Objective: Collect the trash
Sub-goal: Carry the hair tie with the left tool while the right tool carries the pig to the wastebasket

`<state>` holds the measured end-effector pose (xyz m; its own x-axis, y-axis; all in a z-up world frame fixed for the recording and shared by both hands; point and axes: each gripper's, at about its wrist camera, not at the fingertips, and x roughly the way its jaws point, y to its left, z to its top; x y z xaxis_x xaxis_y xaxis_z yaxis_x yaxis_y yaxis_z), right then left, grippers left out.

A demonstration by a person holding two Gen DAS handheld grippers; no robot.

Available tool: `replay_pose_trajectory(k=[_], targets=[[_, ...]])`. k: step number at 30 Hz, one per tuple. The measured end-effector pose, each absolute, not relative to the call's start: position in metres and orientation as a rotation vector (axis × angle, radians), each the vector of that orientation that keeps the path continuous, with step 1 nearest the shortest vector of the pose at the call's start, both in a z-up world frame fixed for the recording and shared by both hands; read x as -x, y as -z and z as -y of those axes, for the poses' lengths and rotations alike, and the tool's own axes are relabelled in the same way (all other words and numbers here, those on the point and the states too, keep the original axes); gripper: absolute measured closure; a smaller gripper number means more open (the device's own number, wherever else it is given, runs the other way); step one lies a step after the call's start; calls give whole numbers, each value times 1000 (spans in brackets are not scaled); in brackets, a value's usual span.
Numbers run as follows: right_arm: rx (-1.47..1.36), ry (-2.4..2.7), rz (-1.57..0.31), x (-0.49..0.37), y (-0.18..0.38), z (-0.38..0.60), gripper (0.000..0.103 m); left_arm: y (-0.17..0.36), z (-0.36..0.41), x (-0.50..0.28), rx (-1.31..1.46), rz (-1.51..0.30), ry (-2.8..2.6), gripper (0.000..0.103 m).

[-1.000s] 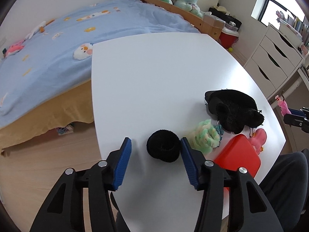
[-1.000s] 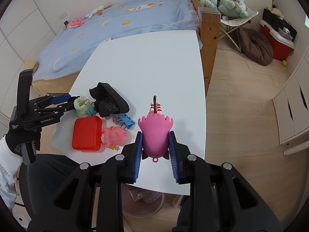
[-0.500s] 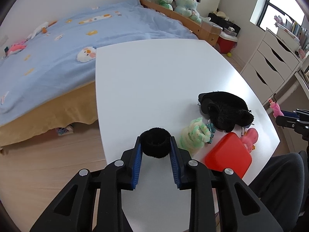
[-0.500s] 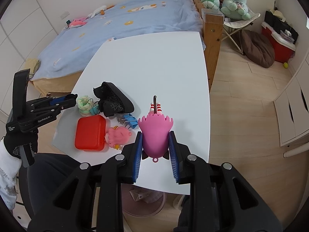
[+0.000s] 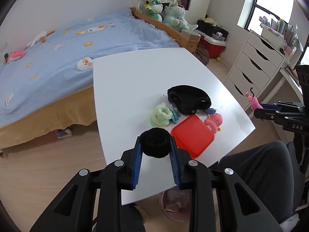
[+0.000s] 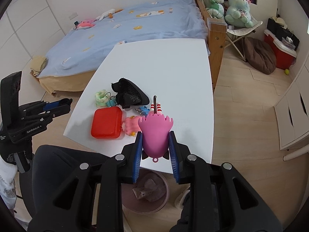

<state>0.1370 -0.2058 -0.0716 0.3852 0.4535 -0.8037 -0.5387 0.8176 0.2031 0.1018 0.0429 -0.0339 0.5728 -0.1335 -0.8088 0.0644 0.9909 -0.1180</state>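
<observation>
- The left gripper (image 5: 156, 148) pinches a black fuzzy ring-shaped hair tie (image 5: 155, 144) between its blue pads, one pad on each side of the ring; the ring's hole faces up and it is lifted clear of the white table (image 5: 135, 73), above the table's near edge.
- The right gripper (image 6: 155, 143) clamps a pink soft toy with a fringed top and a red-and-white striped stalk (image 6: 155, 133); its long axis runs along the fingers, stalk pointing away, and it hangs over the near edge of the table.
- Below that near edge, on the wooden floor, stands a round pinkish bin (image 6: 148, 191) with crumpled paper inside. In the right wrist view it lies directly under and just behind the right gripper's fingertips; in the left wrist view only a part of it shows under the table edge (image 5: 173, 206), below and slightly right of the left gripper.
- My judgement: both loads are ready to drop, and the right gripper is nearer to the bin's mouth, so it needs only a short pull back and down, while the left must cross toward it.
- Farther in, near the table's front corner, still lie a red rounded plastic box (image 6: 106, 122), a small pink figure (image 6: 131, 125), blue binder clips (image 6: 143, 110), a green-and-yellow fluffy scrunchie (image 6: 100, 97) and a black cloth item (image 6: 129, 95).
</observation>
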Motion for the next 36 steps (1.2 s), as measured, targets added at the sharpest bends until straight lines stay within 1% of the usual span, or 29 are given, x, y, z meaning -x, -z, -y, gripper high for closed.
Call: replay_pose_trajectory(k=[9, 18, 34, 36], targets=[[127, -683, -956, -92, 59, 210, 76, 15, -16, -60, 96, -904, 165, 76], [151, -739, -948, -53, 56, 212, 76, 17, 2, -35, 102, -913, 206, 76], [156, -842, -1039, -13, 88, 195, 76, 25, 7, -5, 130, -924, 219, 76], [160, -849, -1039, -12, 87, 193, 75, 25, 6, -3, 133, -922, 217, 76]])
